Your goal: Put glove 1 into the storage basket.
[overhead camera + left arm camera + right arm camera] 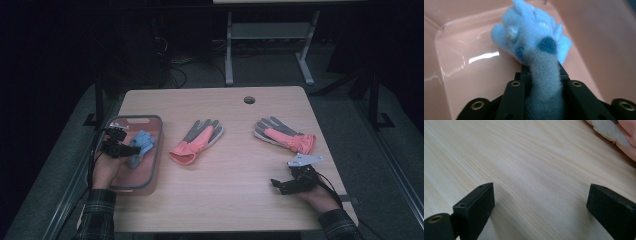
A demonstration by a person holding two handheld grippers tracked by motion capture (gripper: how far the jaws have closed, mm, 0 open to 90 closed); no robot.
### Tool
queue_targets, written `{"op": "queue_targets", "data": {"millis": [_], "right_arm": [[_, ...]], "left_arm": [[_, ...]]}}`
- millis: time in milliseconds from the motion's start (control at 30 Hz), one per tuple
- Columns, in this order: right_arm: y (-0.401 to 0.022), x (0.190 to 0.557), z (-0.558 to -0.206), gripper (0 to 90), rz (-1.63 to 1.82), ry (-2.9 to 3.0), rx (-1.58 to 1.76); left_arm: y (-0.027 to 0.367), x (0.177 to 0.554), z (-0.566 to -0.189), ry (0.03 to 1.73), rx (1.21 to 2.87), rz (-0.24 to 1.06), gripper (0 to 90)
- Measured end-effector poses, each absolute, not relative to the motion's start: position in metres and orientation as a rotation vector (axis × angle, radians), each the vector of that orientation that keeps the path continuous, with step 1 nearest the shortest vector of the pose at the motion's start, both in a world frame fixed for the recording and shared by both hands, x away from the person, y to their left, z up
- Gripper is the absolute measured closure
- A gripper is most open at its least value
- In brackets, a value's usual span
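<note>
**Blue plush toy over the pink tray, gloves untouched**

Our left gripper [120, 145] sits at the left of the high view, jaws clamped on a limb of a fuzzy blue plush toy [534, 45]. The toy hangs just over the floor of the pink tray [152, 172]; we can't tell if it's touching. Our right gripper [540, 202] hovers low over the wooden table [235, 195] at lower right, jaws wide apart and empty.

Biggest worry, we reckon: the grip is on soft pile only, so the toy could slip or flop sideways onto the tray rim.

In the left gripper view its long axis runs from the jaws toward the top of frame, body end farthest away. Two coral-and-grey work gloves [197, 140] [285, 135] lie mid-table.
</note>
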State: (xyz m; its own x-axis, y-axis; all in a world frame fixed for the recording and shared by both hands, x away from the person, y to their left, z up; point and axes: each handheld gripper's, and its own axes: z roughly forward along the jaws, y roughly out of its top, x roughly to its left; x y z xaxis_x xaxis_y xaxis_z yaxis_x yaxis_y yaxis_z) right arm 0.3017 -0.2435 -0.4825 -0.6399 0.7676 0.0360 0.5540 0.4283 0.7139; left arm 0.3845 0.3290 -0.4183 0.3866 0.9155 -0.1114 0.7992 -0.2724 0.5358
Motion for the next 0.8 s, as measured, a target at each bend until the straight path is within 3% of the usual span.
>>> {"op": "queue_targets", "data": {"millis": [67,167,200,233,367,800], "right_arm": [[-0.244,0.302,-0.483,7.6,1.028,2.391,1.141],[-0.243,0.302,-0.482,7.6,1.028,2.391,1.142],[-0.243,0.302,-0.482,7.6,1.028,2.391,1.142],[-0.243,0.302,-0.482,7.6,1.028,2.391,1.142],[-0.244,0.302,-0.483,7.6,1.028,2.391,1.141],[-0.243,0.302,-0.482,7.6,1.03,2.393,1.139]], "left_arm": [[0.331,0.386,-0.423,1.485,2.14,0.293,66.2],[0.333,0.388,-0.426,1.502,2.139,0.285,34.3],[0.333,0.388,-0.425,1.509,2.133,0.305,34.3],[0.335,0.387,-0.423,1.507,2.112,0.336,22.0],[0.337,0.385,-0.416,1.478,2.104,0.36,14.7],[0.301,0.375,-0.383,1.292,2.021,0.307,14.2]]}}
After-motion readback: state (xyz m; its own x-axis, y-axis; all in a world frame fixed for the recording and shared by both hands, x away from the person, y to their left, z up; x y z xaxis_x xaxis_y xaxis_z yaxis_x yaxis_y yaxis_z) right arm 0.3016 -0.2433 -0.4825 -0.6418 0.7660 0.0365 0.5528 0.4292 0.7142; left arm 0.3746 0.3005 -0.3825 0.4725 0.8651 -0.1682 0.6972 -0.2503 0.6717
